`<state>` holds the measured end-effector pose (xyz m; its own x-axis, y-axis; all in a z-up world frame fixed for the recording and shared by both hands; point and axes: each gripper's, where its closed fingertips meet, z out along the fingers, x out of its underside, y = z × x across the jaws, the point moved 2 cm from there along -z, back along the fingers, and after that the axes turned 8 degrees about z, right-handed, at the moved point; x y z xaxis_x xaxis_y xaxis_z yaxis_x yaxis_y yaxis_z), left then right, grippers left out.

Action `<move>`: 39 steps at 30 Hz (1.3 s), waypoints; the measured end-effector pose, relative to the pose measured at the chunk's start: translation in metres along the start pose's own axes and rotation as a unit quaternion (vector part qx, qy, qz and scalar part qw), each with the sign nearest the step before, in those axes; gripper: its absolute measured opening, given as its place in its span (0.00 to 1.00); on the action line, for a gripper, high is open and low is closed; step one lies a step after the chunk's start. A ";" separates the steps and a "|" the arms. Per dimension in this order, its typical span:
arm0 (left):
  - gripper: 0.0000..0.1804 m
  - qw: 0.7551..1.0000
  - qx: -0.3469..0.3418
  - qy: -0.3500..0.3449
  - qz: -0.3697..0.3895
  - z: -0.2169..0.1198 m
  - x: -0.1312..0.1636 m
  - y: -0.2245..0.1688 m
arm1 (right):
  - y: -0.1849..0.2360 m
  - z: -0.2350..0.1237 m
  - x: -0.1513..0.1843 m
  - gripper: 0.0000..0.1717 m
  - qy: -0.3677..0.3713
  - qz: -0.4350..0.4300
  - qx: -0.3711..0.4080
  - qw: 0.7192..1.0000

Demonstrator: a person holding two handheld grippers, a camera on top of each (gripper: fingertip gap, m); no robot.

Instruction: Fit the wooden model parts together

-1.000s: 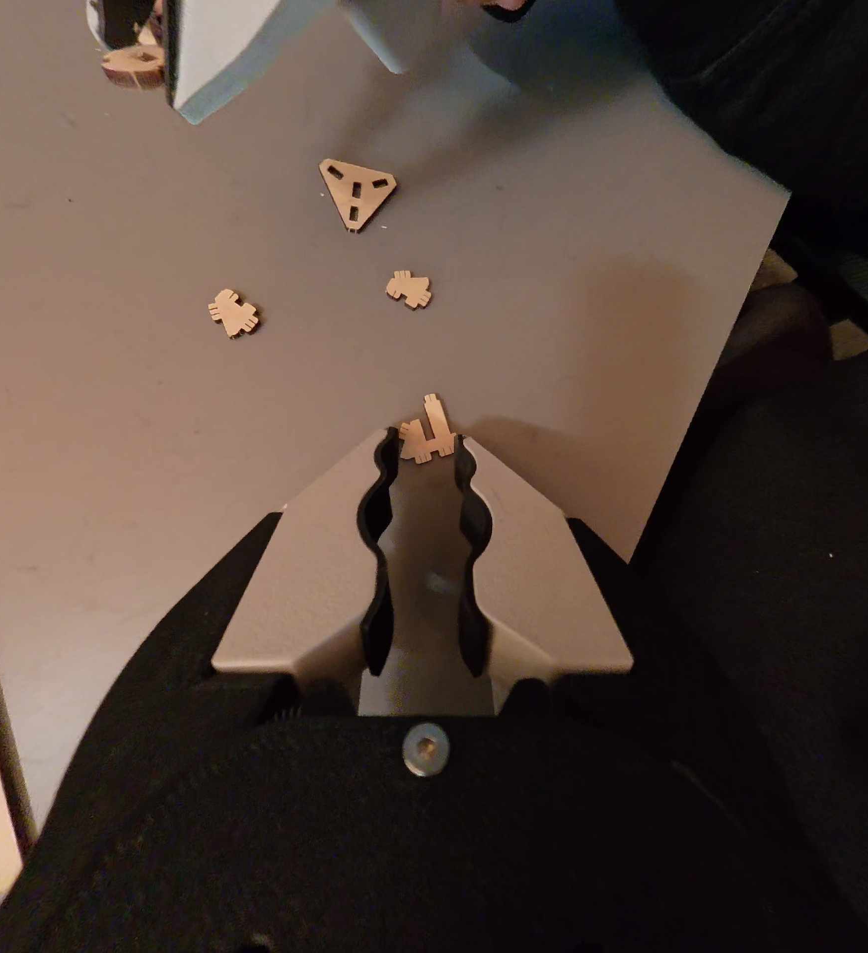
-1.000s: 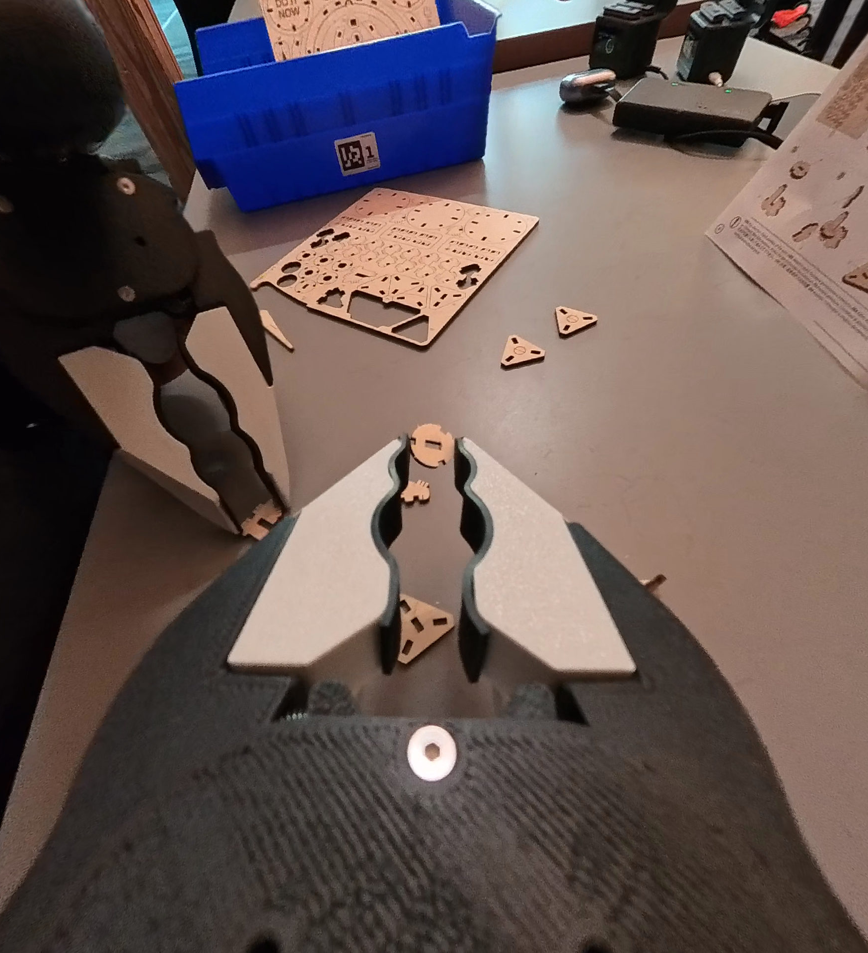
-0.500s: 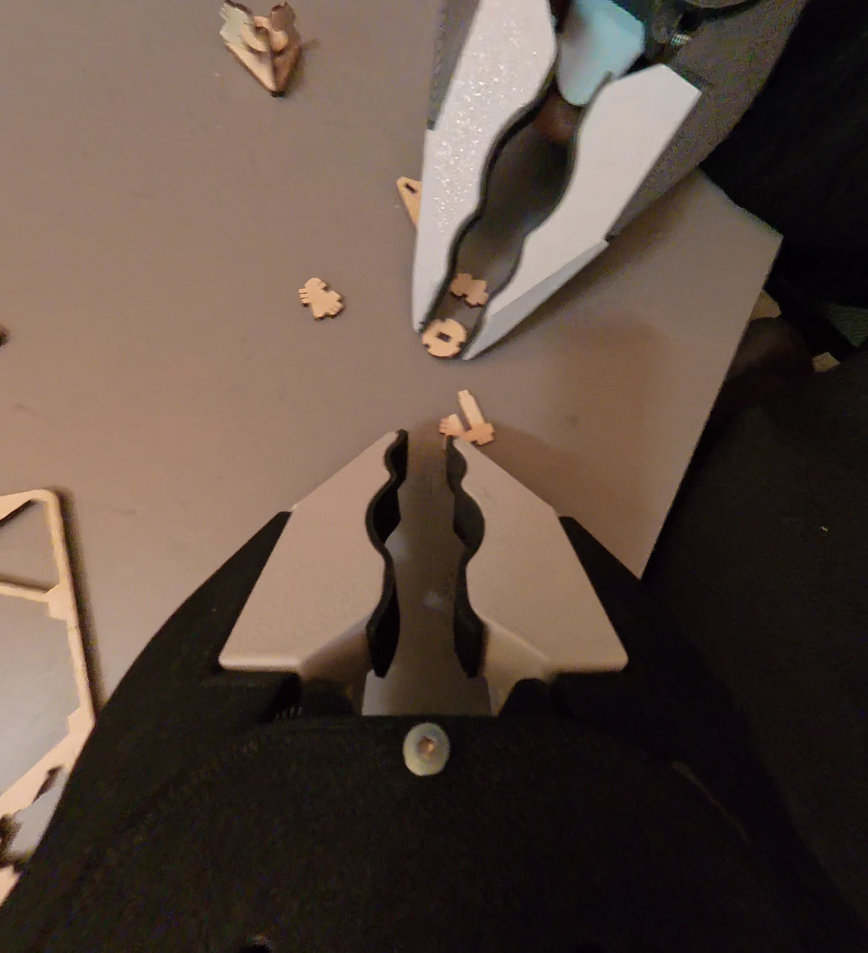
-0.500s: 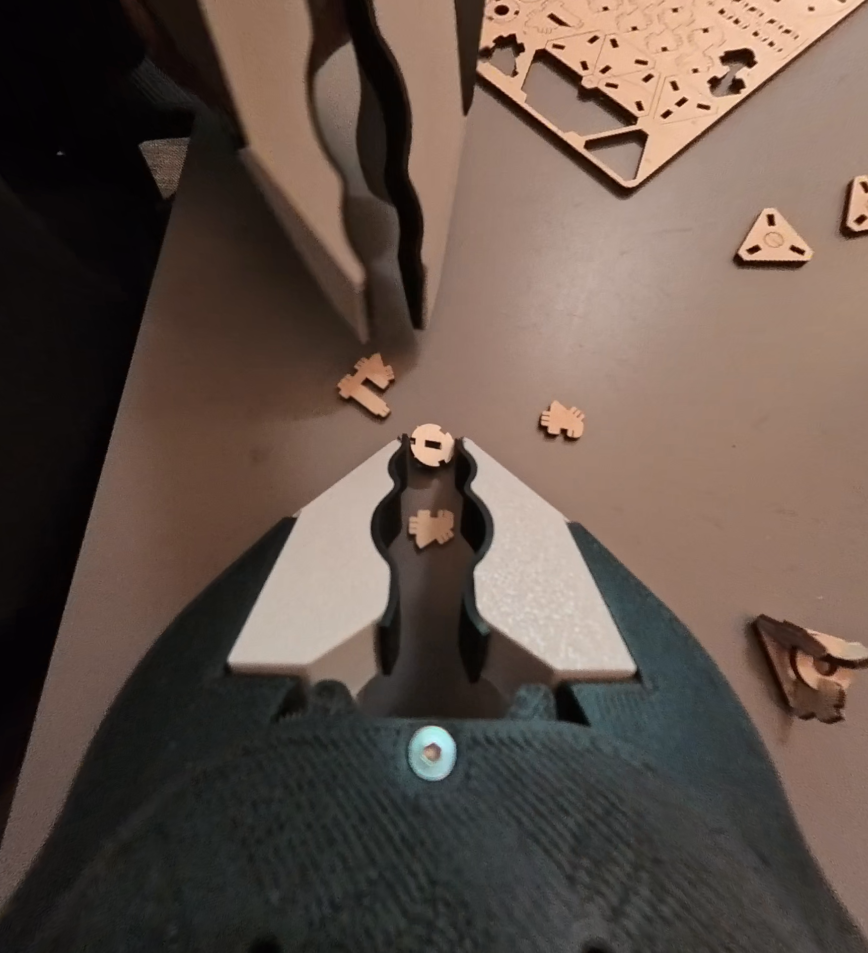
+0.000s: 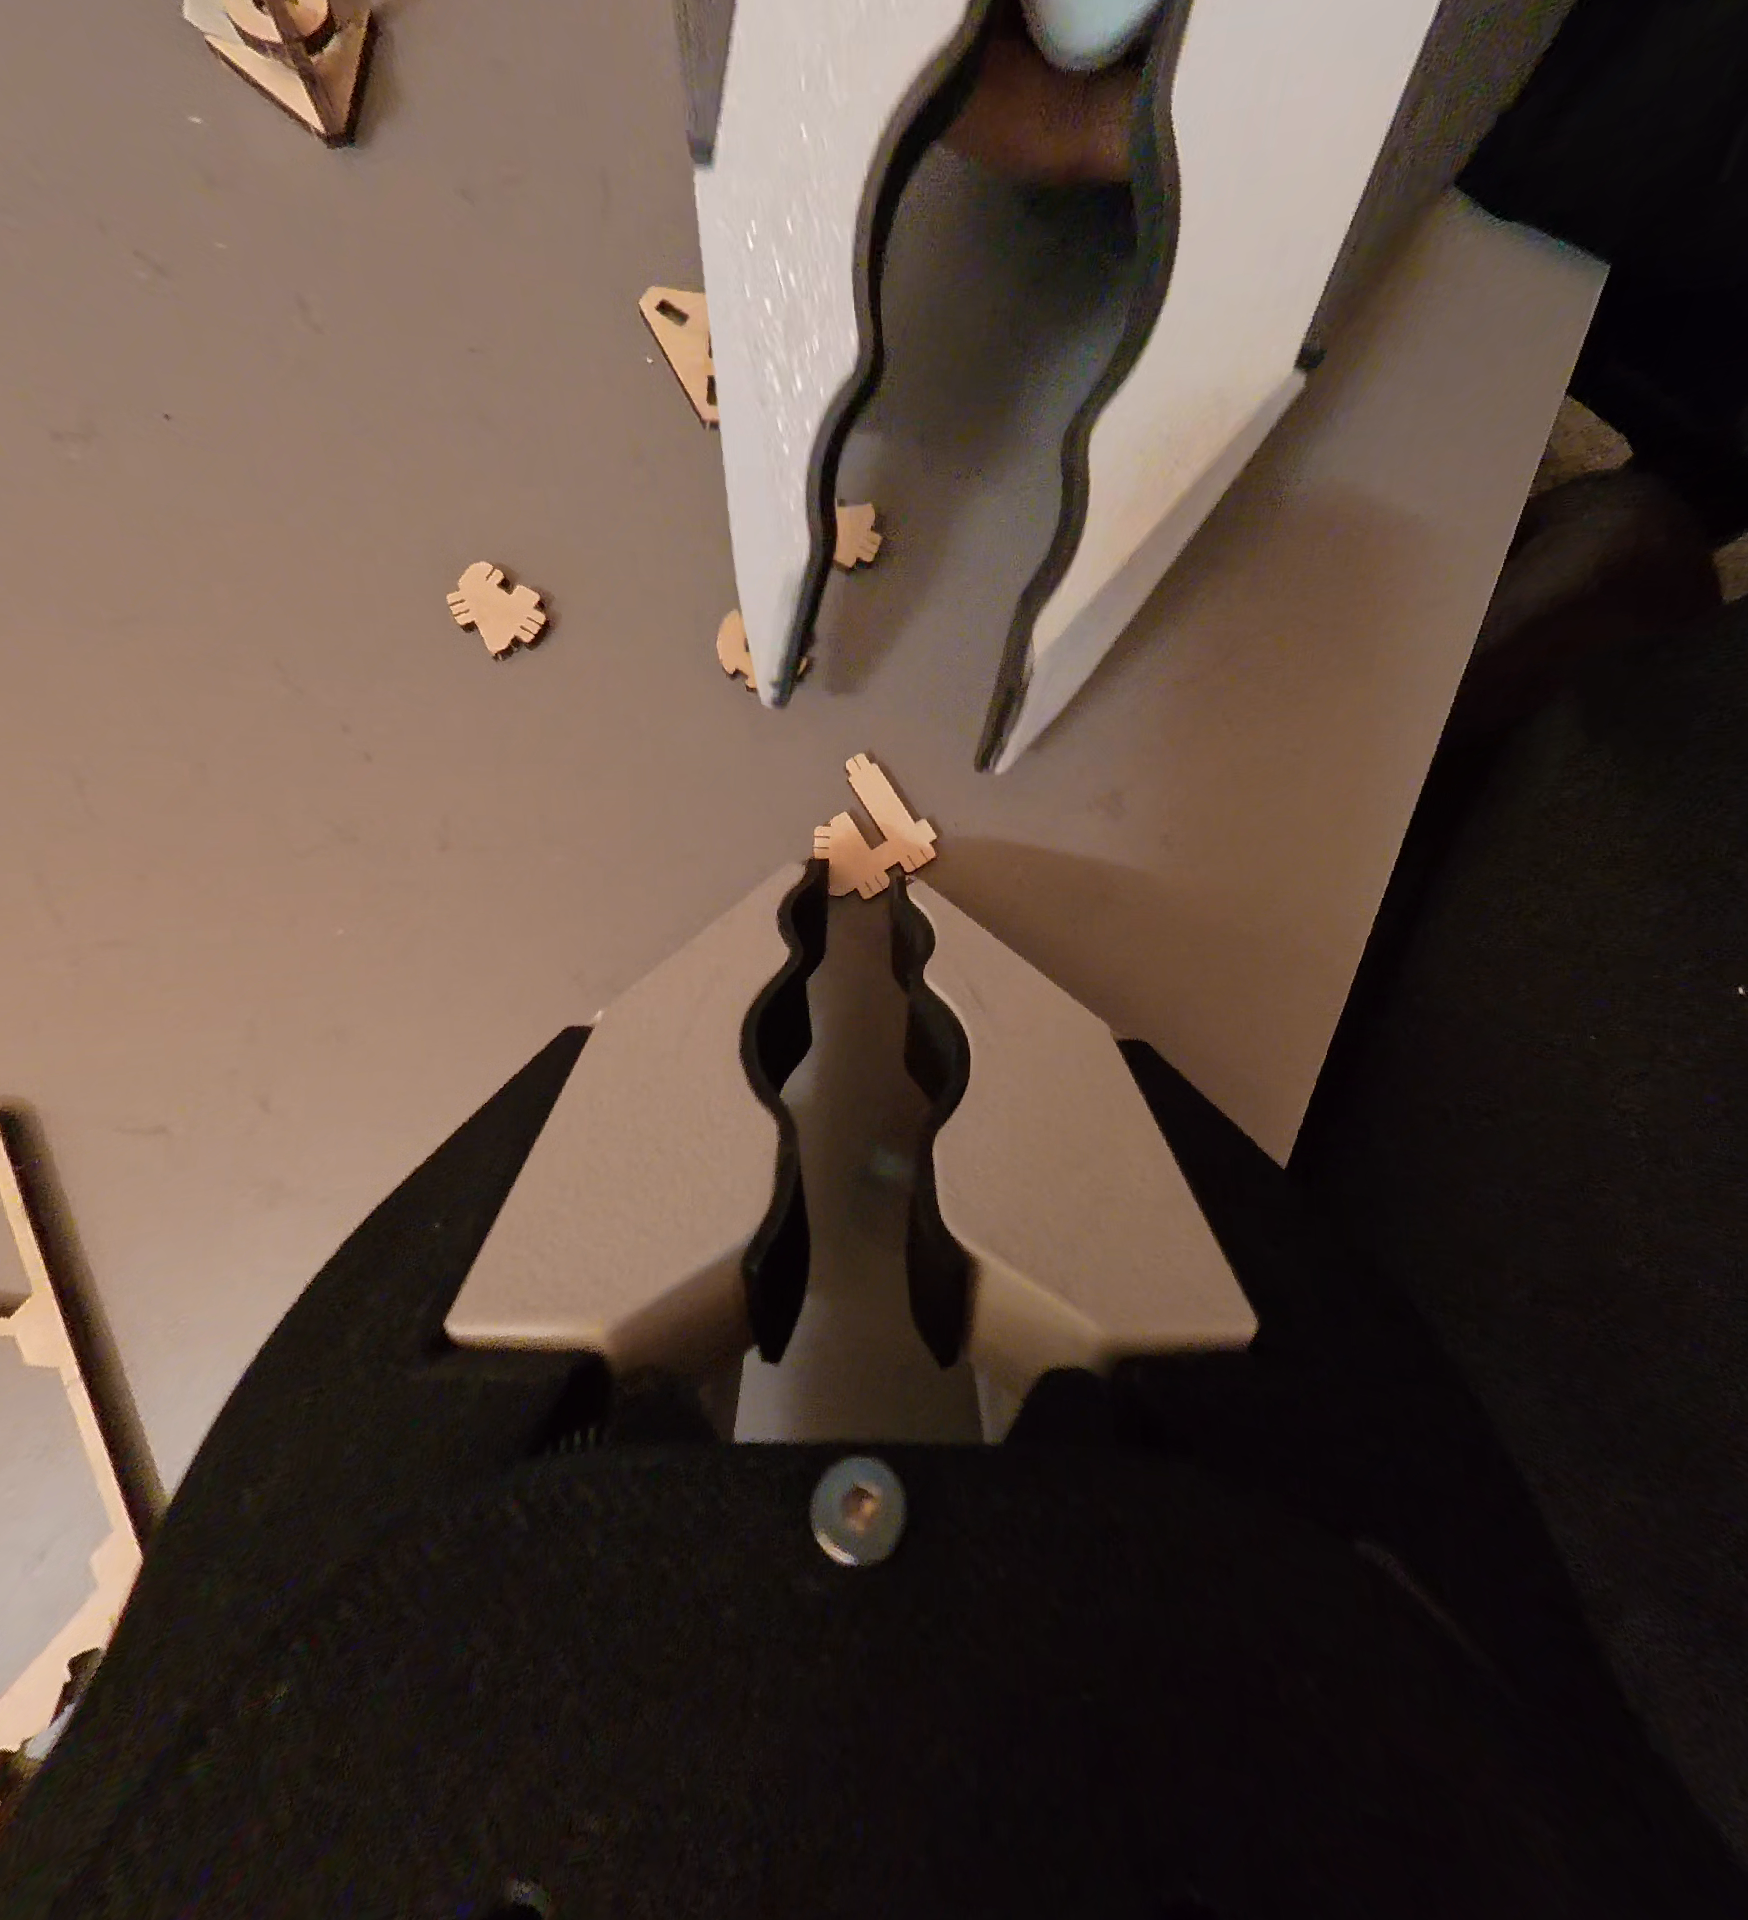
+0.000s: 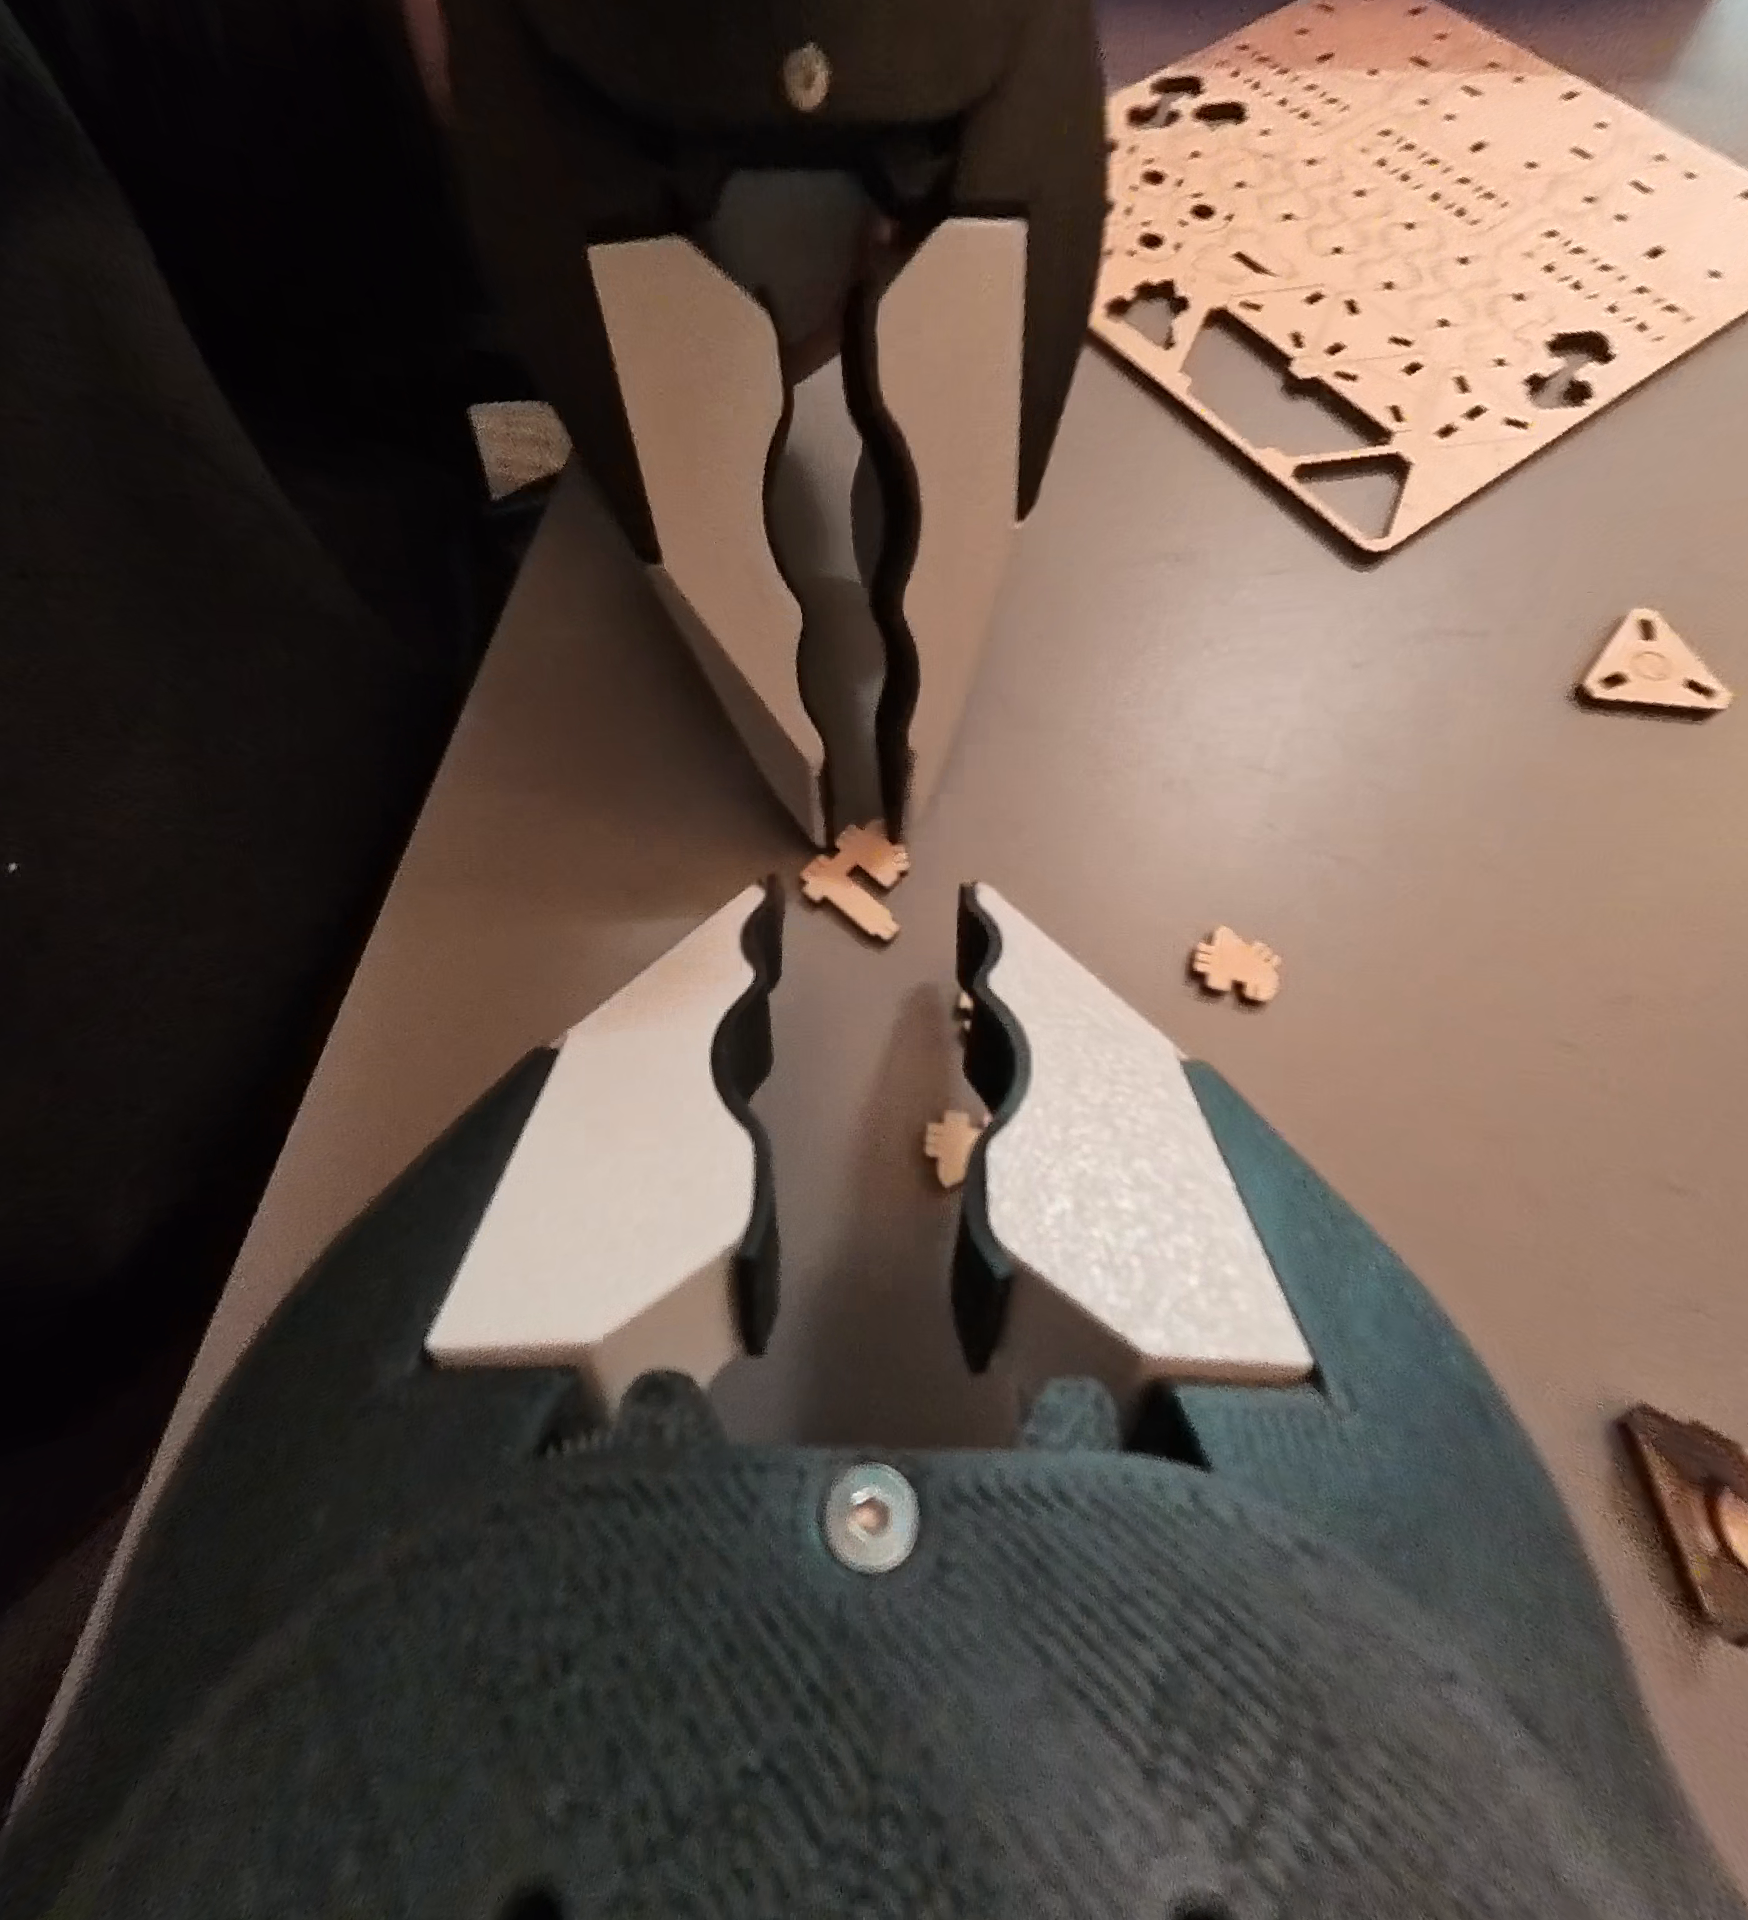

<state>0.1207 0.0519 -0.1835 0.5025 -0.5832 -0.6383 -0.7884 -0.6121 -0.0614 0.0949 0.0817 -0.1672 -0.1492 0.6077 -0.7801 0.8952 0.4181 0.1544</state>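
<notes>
My left gripper (image 5: 857, 883) stands nearly closed at the forked wooden piece (image 5: 875, 831), which lies flat on the table (image 6: 1265, 831) close to its edge. The two tips seem to touch the near end of the piece from both sides. My right gripper (image 6: 865, 904) faces it from the other side with jaws wide apart and nothing between them, its tips just beside the same piece, and a small notched piece (image 6: 948, 1143) lies partly under its right finger.
</notes>
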 end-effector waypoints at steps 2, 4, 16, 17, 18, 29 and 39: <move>0.05 1.000 0.001 -0.002 0.002 0.000 0.000 0.000 | 0.002 0.007 0.005 0.18 0.017 -0.011 0.004 1.000; 0.05 1.000 0.002 -0.003 0.004 0.000 0.000 0.000 | 0.002 0.013 0.010 0.16 0.034 -0.019 0.008 0.999; 0.18 0.992 0.069 -0.074 -0.076 -0.008 -0.004 0.005 | 0.006 0.012 0.005 0.03 0.037 -0.062 0.025 0.997; 0.20 0.989 0.079 -0.088 -0.089 -0.011 -0.006 0.007 | 0.006 0.011 0.002 0.03 0.029 -0.076 0.035 0.996; 0.21 0.985 0.090 -0.105 -0.103 -0.014 -0.008 0.008 | 0.005 0.009 -0.001 0.03 0.018 -0.094 0.048 0.994; 0.09 0.921 0.246 -0.225 -0.203 -0.040 -0.024 0.002 | 0.017 -0.003 -0.030 0.03 -0.068 -0.292 0.156 0.941; 0.00 0.913 0.205 -0.302 -0.179 -0.052 -0.039 0.013 | 0.001 -0.031 -0.053 0.08 -0.204 -0.105 0.111 0.967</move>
<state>0.1093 0.0392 -0.1197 0.5645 0.0923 -0.8203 -0.7410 -0.3813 -0.5528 0.0910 0.0712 -0.1070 -0.1992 0.1888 -0.9616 0.9384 0.3196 -0.1316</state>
